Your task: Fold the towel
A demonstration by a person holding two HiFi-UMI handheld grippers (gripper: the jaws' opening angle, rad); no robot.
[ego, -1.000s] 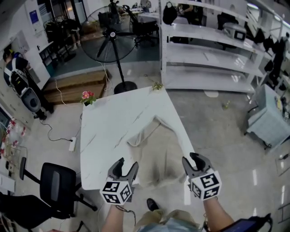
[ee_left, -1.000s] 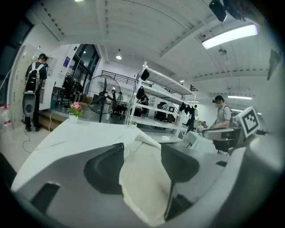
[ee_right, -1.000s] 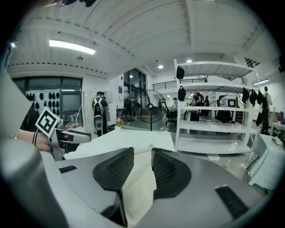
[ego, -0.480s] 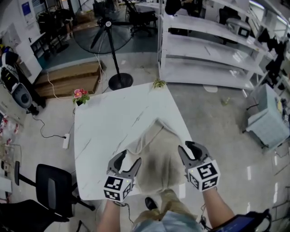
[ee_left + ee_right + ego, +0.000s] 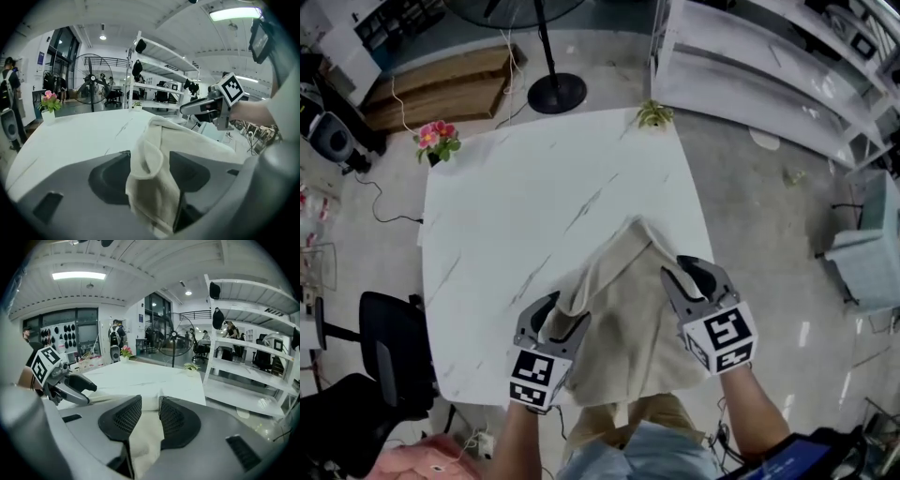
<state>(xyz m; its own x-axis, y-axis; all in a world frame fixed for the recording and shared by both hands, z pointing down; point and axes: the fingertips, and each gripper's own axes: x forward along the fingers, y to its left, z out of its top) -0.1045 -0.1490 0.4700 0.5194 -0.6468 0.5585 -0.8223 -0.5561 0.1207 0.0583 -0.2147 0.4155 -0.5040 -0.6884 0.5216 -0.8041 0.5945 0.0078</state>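
Two grippers, left (image 5: pixel 558 317) and right (image 5: pixel 684 274), slant forward and downward over one table (image 5: pixel 506 206); each is clamped on the one towel (image 5: pixel 623 309).

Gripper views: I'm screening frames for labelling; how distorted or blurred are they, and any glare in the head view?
Left gripper view: strong fisheye, dark corners, the close towel looks soft. Right gripper view: same bending, shelves curve, ceiling light blown out. Head view: fairly sharp, bright reflections on the floor at right.
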